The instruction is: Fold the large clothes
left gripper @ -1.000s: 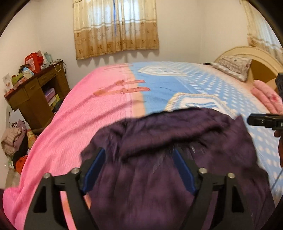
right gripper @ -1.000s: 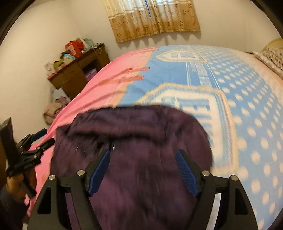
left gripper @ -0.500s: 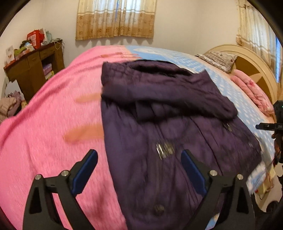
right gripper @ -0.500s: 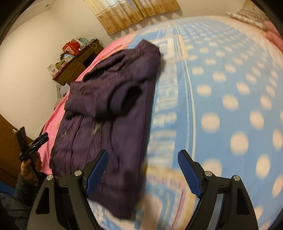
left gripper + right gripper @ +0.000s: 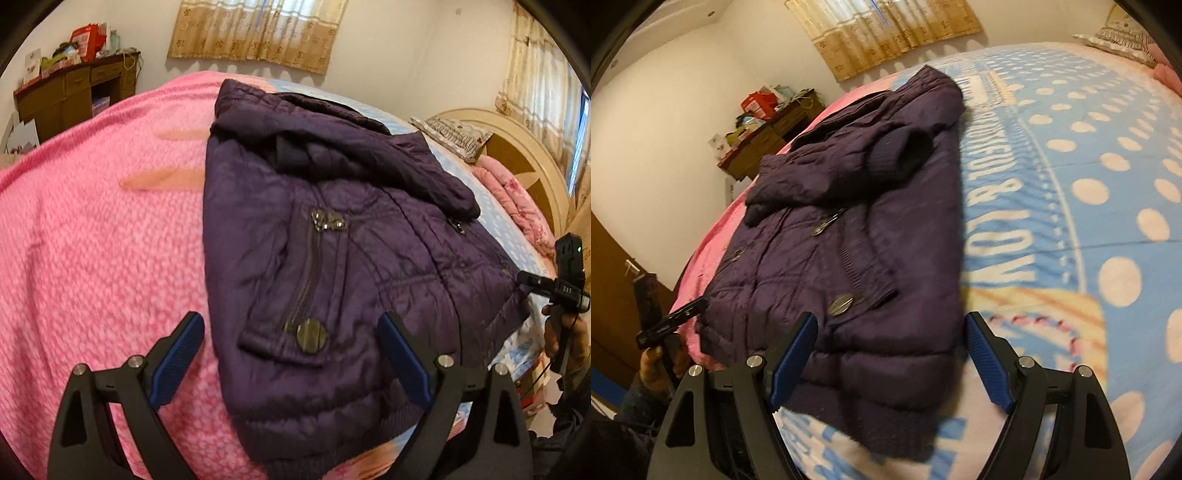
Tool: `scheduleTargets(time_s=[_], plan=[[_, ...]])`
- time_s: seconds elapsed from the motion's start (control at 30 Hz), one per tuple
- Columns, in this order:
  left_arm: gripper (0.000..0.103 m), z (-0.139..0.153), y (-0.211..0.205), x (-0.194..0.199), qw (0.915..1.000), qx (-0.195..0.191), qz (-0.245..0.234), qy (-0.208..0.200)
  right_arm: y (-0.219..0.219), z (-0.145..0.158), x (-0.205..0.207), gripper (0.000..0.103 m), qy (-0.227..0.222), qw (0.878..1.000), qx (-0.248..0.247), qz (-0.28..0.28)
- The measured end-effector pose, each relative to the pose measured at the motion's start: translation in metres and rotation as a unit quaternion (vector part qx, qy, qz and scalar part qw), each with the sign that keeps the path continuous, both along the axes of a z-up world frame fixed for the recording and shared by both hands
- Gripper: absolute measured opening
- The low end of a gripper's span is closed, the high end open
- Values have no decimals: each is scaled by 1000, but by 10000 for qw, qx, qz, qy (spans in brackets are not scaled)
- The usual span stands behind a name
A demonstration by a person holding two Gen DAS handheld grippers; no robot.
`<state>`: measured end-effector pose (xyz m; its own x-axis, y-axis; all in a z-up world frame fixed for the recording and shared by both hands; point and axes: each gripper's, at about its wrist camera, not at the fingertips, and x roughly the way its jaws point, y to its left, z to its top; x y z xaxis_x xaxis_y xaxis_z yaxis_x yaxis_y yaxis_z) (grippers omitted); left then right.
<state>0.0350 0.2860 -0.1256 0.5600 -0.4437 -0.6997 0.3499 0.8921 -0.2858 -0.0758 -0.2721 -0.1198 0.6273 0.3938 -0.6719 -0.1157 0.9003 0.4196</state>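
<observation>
Purple jacket (image 5: 332, 258) lies flat on the bed (image 5: 92, 240), front side up, straddling the line where the pink half of the blanket meets the blue dotted half (image 5: 1089, 166). All places below are given from the jacket.

- Sleeves: 1 sleeve (image 5: 849, 166) is folded across the chest, its knit cuff (image 5: 886, 153) lying on top near the middle. The other sleeve I cannot follow for certain; it may be tucked under or lying beneath the first.
- Hood or collar end is at the far side; hem with ribbed band is nearest both cameras, slightly over the bed's near edge.
- Zip pulls (image 5: 328, 221) and a round snap (image 5: 312, 334) on the front show plainly, so the front is closed.

Left gripper (image 5: 291, 362): jaws wide, nothing between the pads, hanging above the hem at the jacket's pink-side corner. Right gripper (image 5: 892, 362): jaws wide too, empty, above the hem at the blue-side corner. Neither touches the cloth.

Progress, as I read it: sleeves-in fold looks done, giving a narrow rectangle. Left to do: take the 2 hem corners and bring the hem up toward the collar, 1 or 2 folds, then flatten. Padded fabric will likely spring back, so a press after folding seems needed.

Desk (image 5: 74, 96) with clutter stands beyond the jacket's pink side; pillows (image 5: 454, 136) beyond its blue side.
</observation>
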Motion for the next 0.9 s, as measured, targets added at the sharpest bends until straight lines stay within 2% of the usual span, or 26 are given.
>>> scheduleTargets(time_s=[0.07, 0.13, 0.2, 0.27, 0.43, 0.5, 0.57, 0.63, 0.7, 0.73, 0.8, 0.83, 0.9], plan=[[94, -5, 5, 0, 9995, -297, -21, 118, -2, 0, -4, 72, 19, 10000, 30, -29], [86, -9, 8, 2, 9977, -624, -105, 249, -6, -2, -7, 56, 21, 9999, 64, -141], [84, -12, 7, 0, 9973, -690, -107, 205, -13, -7, -9, 51, 14, 9993, 314, -213], [82, -13, 5, -1, 9975, -673, -168, 133, -17, -11, -9, 51, -4, 9980, 572, -264], [85, -16, 2, -2, 9981, -613, -111, 35, -12, -15, -10, 52, -359, 9973, 540, -333], [86, -17, 1, -3, 9983, -581, -94, -8, -7, -16, -12, 52, -509, 9975, 360, -332], [83, -17, -1, -3, 9985, -522, -136, 2, -6, -15, -12, 52, -480, 9980, 300, -286], [80, -17, 3, -5, 9983, -550, -154, 80, -10, -14, -12, 48, -345, 9980, 469, -260], [67, -18, 8, -9, 9980, -600, -164, 129, -14, -15, -12, 45, -303, 9975, 599, -238], [64, -19, 11, -9, 9977, -638, -162, 155, -15, -17, -12, 43, -290, 9972, 653, -242], [48, -19, 14, -7, 9974, -684, -107, 193, -15, -16, -12, 38, -271, 9967, 726, -242], [43, -17, 16, -6, 9970, -738, -114, 195, -15, -15, -13, 35, -258, 9959, 839, -203], [33, -7, 19, -9, 9963, -842, -157, 68, -16, -12, -17, 33, -270, 9939, 1056, -150]])
